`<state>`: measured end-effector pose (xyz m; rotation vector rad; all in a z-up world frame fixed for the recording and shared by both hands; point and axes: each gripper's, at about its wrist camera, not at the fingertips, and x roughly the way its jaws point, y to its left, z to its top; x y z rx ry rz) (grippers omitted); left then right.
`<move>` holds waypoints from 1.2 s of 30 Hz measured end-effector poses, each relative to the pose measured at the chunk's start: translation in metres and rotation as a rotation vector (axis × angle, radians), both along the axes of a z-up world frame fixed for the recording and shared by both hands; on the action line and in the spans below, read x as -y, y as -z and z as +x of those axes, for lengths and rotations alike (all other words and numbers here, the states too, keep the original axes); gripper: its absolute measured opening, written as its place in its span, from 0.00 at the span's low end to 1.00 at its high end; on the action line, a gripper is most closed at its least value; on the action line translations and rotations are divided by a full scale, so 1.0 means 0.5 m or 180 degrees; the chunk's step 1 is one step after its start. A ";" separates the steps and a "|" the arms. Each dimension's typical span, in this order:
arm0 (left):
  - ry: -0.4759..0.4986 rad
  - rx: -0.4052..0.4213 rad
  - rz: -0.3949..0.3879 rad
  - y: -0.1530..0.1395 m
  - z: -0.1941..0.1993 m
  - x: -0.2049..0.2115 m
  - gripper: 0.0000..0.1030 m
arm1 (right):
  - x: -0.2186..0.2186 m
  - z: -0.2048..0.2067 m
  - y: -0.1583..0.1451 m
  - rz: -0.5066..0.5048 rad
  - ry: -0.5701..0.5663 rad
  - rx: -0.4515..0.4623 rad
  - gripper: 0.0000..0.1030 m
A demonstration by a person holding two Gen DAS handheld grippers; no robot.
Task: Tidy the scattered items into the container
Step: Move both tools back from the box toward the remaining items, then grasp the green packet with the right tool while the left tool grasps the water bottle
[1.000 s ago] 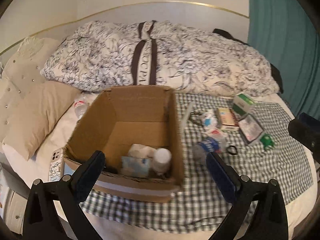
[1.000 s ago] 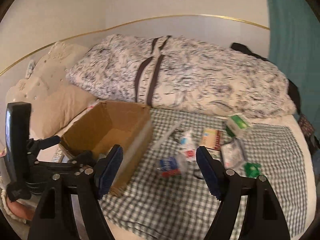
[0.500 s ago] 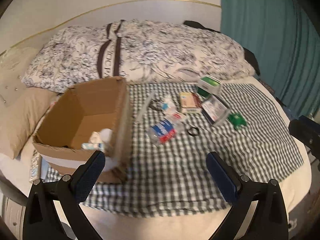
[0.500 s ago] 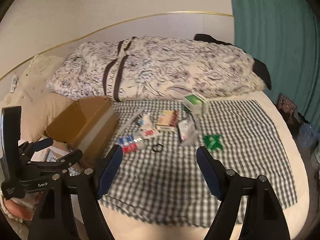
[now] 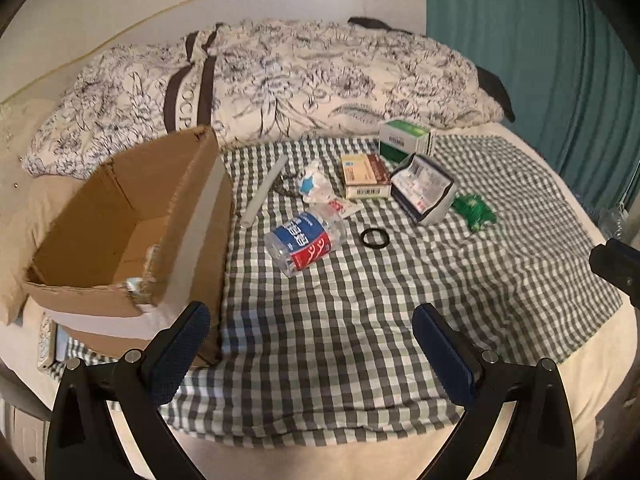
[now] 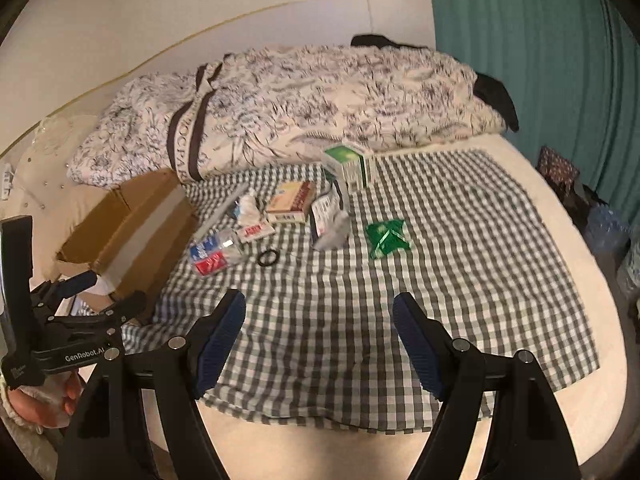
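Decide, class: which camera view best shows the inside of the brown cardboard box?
The left wrist view: the brown cardboard box opens toward the camera, showing its inner walls and floor. The right wrist view shows the box mostly from outside, interior barely visible.

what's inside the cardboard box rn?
In the left wrist view, the cardboard box shows mostly bare brown floor, with a sliver of pale items at the near right corner. The near wall covers the rest of that corner, so no count or ID.
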<state>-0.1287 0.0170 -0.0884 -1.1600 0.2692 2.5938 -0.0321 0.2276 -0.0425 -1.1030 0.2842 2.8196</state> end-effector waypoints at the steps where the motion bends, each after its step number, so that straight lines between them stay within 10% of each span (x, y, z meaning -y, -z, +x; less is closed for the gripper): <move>1: 0.0002 0.0015 -0.0015 0.009 -0.009 -0.004 1.00 | -0.005 -0.009 0.011 -0.0005 0.0006 0.0034 0.74; 36: 0.0373 0.0314 -0.0463 0.259 -0.339 -0.094 1.00 | -0.195 -0.400 0.272 0.0283 0.0188 0.0790 0.74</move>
